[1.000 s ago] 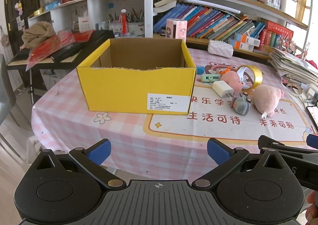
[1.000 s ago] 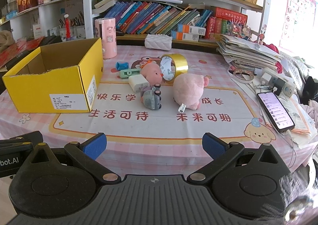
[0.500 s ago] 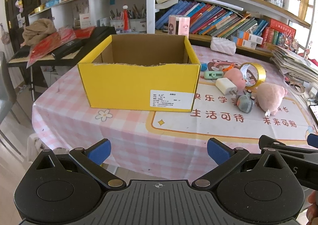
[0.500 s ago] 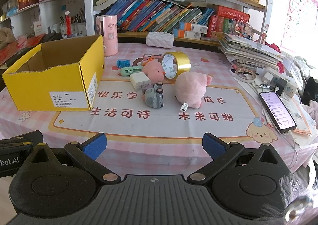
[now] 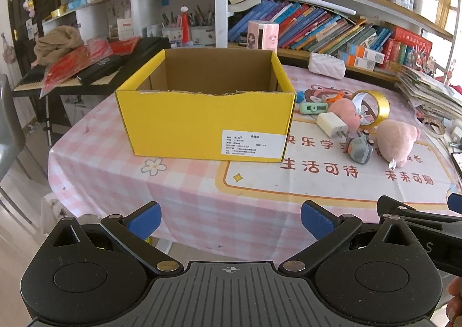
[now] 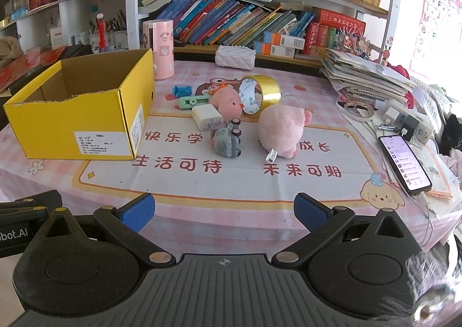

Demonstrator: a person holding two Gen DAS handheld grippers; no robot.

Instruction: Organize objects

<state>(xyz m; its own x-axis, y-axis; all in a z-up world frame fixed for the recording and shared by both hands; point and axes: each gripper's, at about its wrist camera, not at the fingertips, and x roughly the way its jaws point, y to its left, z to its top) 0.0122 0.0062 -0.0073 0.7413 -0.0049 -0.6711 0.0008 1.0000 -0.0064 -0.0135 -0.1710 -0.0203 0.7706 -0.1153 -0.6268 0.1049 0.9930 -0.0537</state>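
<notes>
Both claws empty, nothing grasped yet; no object visible in the yellow box (image 5: 206, 122), though its floor is hidden by the near wall. Left claw (image 5: 230, 220): jaws spread wide, holding nothing, hanging at the near edge of the tabletop (image 5: 184, 182) and facing the box front. Box stands open-topped on the left part of the tabletop, well ahead of this claw. To its right lies the loose cluster: blue wrapped item (image 6: 182, 89) and mint-green cutter (image 6: 194, 101) at the back, white charger (image 6: 206, 118), small pink plush (image 6: 226, 104), gold tape roll (image 6: 261, 93) standing on edge behind it, grey toy car (image 6: 226, 140) nearest, large pink plush (image 6: 281, 132) furthest right. Right claw (image 6: 223, 213): jaws likewise wide, empty, short of the tabletop edge; toy car sits almost straight ahead, plush slightly right, all well apart from the fingertips. Judgement: step in hand is the first pick, likely by the right claw. Toy car looks the easiest start, since it is nearest and free on its front side. Suggest straddling the car across its narrow body, keeping clear of the charger just behind it. Plush will compress, so close fully. Phone (image 6: 404, 163) and paper stack (image 6: 366, 78) on the far right lie apart from the cluster.
</notes>
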